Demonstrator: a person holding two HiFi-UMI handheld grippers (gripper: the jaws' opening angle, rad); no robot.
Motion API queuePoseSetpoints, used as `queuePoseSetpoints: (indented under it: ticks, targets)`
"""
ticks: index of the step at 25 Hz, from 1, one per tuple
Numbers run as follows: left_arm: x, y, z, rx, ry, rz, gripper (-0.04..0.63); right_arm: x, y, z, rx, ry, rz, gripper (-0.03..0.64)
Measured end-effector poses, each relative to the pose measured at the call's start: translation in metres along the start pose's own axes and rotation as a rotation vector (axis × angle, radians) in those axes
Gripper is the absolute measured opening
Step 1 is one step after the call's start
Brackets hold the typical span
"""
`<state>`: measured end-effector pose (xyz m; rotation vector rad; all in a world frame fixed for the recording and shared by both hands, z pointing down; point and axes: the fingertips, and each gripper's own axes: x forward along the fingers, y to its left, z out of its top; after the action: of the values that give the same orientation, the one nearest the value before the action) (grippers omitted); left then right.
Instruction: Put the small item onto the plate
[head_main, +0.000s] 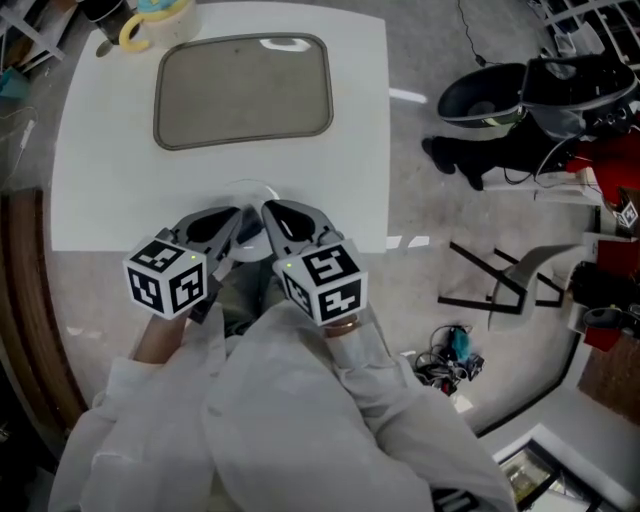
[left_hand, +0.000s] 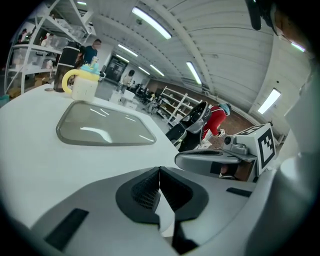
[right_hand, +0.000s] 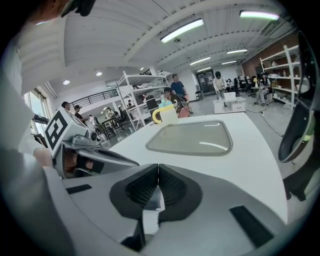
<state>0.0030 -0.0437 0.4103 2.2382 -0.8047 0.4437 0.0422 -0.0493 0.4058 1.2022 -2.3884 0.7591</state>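
A grey rectangular plate with rounded corners (head_main: 243, 90) lies empty at the far side of the white table (head_main: 100, 200); it also shows in the left gripper view (left_hand: 105, 127) and the right gripper view (right_hand: 192, 137). Beyond its far left corner stands a white mug with a yellow handle and a blue top (head_main: 150, 22) (left_hand: 82, 82) (right_hand: 165, 114). My left gripper (head_main: 232, 222) (left_hand: 159, 172) and right gripper (head_main: 270, 212) (right_hand: 158, 170) sit side by side over the table's near edge, tips angled toward each other. Both are shut with nothing between the pads.
The table's right edge (head_main: 386, 150) drops to a grey floor. A black chair (head_main: 520, 95), black stand legs (head_main: 500, 285) and a tangle of cables (head_main: 450, 360) lie to the right. A dark wooden ledge (head_main: 25, 300) runs along the left.
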Motion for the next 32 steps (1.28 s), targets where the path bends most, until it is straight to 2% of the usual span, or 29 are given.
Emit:
queuePoseSetpoints:
  ticks: [7, 20, 28, 32]
  targets:
    - [0.004, 0.027, -0.027, -0.091, 0.05, 0.01, 0.011, 0.022, -0.007, -0.022, 0.052, 0.063, 0.005, 0.015]
    - [-0.004, 0.046, -0.076, -0.149, 0.115, 0.062, 0.011, 0.017, -0.009, -0.073, 0.133, 0.141, 0.015, 0.017]
    - [-0.017, 0.066, -0.086, -0.189, 0.087, 0.151, 0.011, 0.014, -0.022, -0.086, 0.153, 0.18, -0.017, 0.017]
    - [-0.019, 0.071, -0.09, -0.223, 0.09, 0.156, 0.012, 0.011, -0.025, -0.09, 0.179, 0.186, -0.016, 0.018]
